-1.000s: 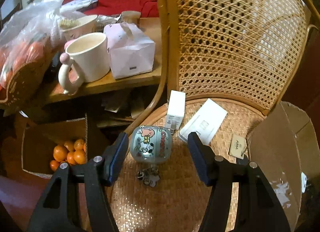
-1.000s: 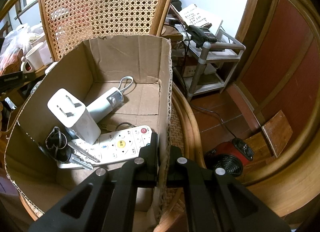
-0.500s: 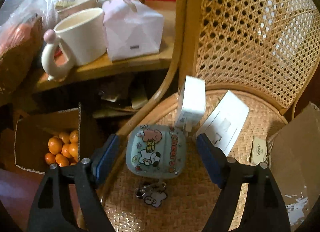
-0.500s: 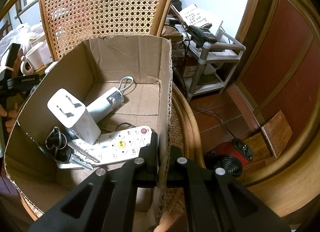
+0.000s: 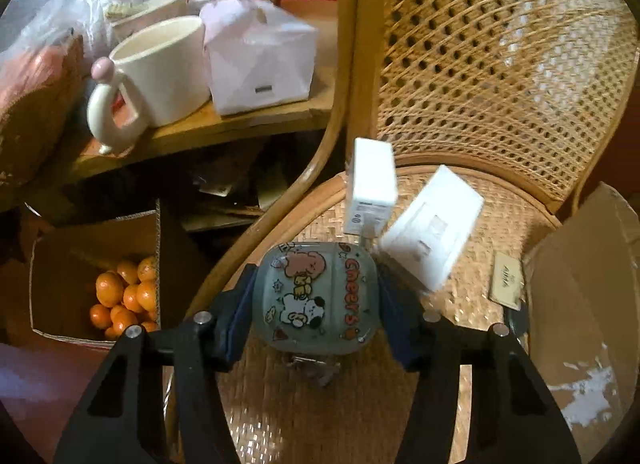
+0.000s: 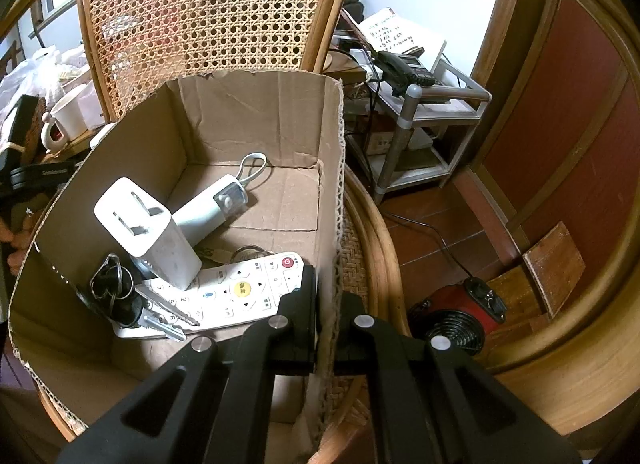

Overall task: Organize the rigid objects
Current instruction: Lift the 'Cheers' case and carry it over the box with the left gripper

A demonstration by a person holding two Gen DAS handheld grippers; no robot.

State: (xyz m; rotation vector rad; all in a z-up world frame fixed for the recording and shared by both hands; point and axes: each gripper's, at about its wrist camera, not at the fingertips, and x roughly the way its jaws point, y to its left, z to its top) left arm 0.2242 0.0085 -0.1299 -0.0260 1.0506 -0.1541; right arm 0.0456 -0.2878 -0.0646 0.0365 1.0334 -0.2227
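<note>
On the woven chair seat (image 5: 500,232), the left claw (image 5: 316,300) closes around a cartoon-printed case (image 5: 316,298); the right claw (image 6: 326,316) is clenched on the cardboard box (image 6: 256,120) wall.

Left of the left claw, a carton of oranges (image 5: 124,300) sits on the floor, with a cream mug (image 5: 160,68) on the tabletop (image 5: 192,132) up beyond it. Between its blue pads (image 5: 240,312) lies the case, both pads at its sides, jaws closing. Just beyond it stand a white charger (image 5: 372,184) and a flat white box (image 5: 434,224). Left of the right claw, inside the cardboard box, lie keys (image 6: 116,296), a white plug adapter (image 6: 148,232), a remote control (image 6: 224,292) and a pale tube-shaped gadget (image 6: 208,208). Right of that claw, a red fan (image 6: 456,312) sits on the floor.
</note>
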